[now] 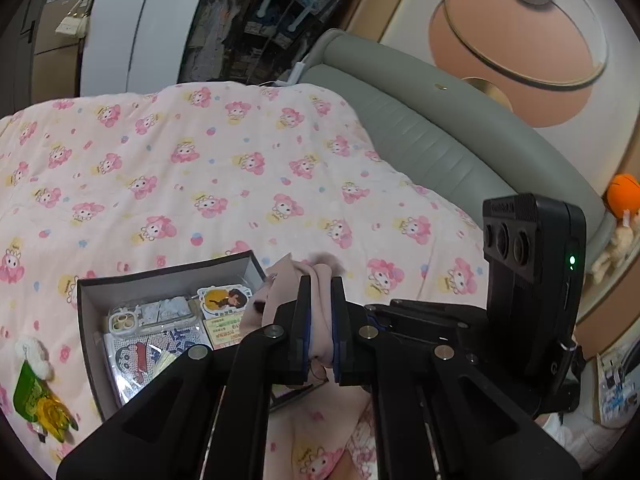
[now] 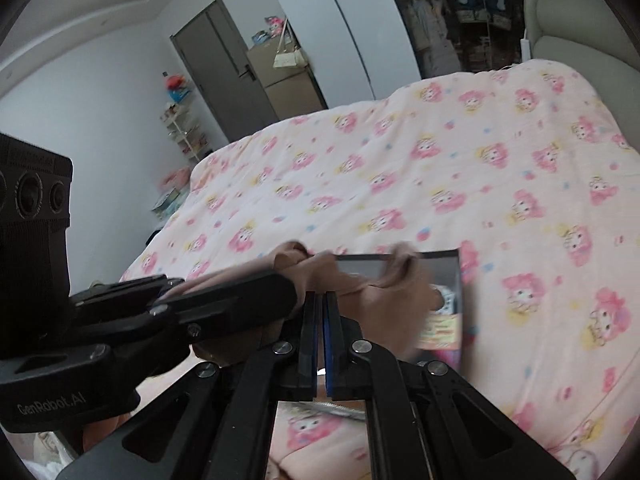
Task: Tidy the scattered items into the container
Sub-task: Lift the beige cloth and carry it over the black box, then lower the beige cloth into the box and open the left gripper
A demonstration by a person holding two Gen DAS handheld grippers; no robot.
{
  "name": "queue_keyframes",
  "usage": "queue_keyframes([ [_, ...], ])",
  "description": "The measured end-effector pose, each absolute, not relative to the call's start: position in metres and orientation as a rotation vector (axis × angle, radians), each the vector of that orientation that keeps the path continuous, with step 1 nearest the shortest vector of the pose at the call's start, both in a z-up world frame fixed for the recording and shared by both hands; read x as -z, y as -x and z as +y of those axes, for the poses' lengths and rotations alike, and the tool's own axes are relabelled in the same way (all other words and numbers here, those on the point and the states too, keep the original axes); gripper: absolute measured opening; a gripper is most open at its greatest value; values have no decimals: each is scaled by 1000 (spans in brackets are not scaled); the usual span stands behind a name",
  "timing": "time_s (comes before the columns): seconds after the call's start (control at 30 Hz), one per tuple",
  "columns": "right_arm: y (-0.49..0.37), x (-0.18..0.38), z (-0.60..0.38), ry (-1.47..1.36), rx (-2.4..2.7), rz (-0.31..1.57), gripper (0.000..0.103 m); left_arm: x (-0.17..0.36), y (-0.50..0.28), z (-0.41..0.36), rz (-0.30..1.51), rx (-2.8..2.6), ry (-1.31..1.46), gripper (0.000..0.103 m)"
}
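Note:
A dark box (image 1: 168,276) lies open on the bedspread, with phone cases, stickers and cards inside. My left gripper (image 1: 320,296) is shut on a bunched beige-pink cloth (image 1: 320,272), held above the box's right end. In the right wrist view the same cloth (image 2: 384,292) stretches across in front of the box (image 2: 440,255). My right gripper (image 2: 320,300) is shut, its tips at the cloth's lower edge. The left tool's black body (image 2: 224,296) reaches in from the left. A green and yellow toy (image 1: 36,392) with a white fluffy top lies left of the box.
The pink cartoon-print bedspread (image 1: 240,168) fills most of both views. A grey padded headboard (image 1: 420,132) runs along the right, with an orange plush (image 1: 624,196) beyond it. A grey door (image 2: 224,60) and a small shelf (image 2: 184,132) stand past the bed's far side.

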State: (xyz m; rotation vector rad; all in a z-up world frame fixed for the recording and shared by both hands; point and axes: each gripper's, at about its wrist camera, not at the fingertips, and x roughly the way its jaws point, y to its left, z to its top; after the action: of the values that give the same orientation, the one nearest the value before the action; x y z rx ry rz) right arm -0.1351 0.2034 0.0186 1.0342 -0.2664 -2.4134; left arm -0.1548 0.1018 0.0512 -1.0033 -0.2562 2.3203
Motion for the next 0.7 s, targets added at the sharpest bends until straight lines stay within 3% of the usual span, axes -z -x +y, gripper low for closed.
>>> queue_keyframes([
  [0.1, 148, -1, 201, -1070, 2382, -245, 3, -23, 168, 85, -305, -2347, 1097, 5],
  [0.3, 173, 73, 178, -1258, 2302, -176, 3, 83, 190, 22, -385, -2429, 1468, 5],
  [0.47, 188, 119, 159, -1381, 2234, -97, 3, 130, 189, -14, -427, -2454, 1635, 6],
  [0.53, 194, 128, 156, -1412, 2234, -90, 3, 142, 191, -22, -456, -2419, 1709, 11],
  [0.6, 199, 136, 157, -1442, 2224, -117, 3, 146, 190, -29, -491, -2415, 1731, 32],
  [0.7, 203, 141, 154, -1468, 2222, -108, 3, 139, 188, -31, -479, -2445, 1697, 37],
])
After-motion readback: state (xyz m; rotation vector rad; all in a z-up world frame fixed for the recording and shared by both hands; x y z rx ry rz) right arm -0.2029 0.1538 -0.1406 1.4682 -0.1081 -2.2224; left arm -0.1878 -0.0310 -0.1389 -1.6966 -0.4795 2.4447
